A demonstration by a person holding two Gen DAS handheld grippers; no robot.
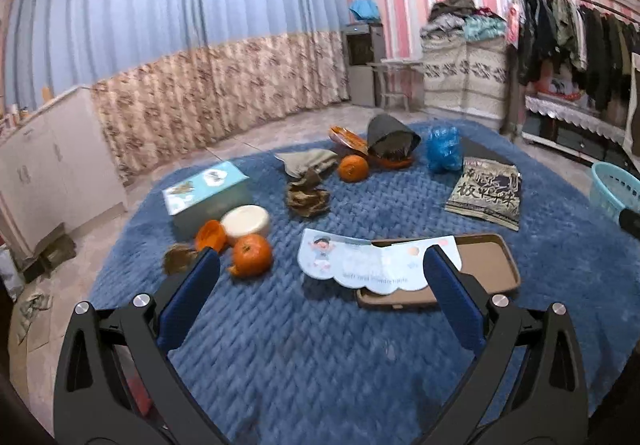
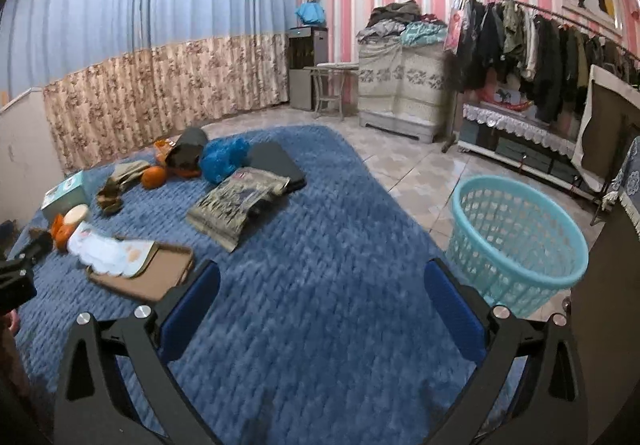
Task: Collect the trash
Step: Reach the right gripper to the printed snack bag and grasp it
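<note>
Litter lies scattered on a blue rug [image 1: 320,345]: a torn pale-blue card flap [image 1: 360,265] over a brown box lid [image 1: 488,265], orange peel [image 1: 210,235], crumpled brown paper [image 1: 306,197], a blue plastic bag [image 1: 442,147] and a dark snack packet [image 1: 486,191]. My left gripper [image 1: 320,273] hangs open above the rug, the flap just beyond its fingers. My right gripper [image 2: 320,285] is open and empty over bare rug [image 2: 320,325]. A turquoise mesh basket [image 2: 520,241] stands on the tiles to its right. The packet [image 2: 236,205] and blue bag [image 2: 222,159] lie farther left.
Two oranges [image 1: 252,255] [image 1: 353,167], a teal tissue box [image 1: 208,193], a white round tub [image 1: 246,223] and a tipped dark pot [image 1: 390,139] also sit on the rug. A white cabinet [image 1: 52,165] stands left, curtains behind, a clothes rack [image 2: 540,57] right.
</note>
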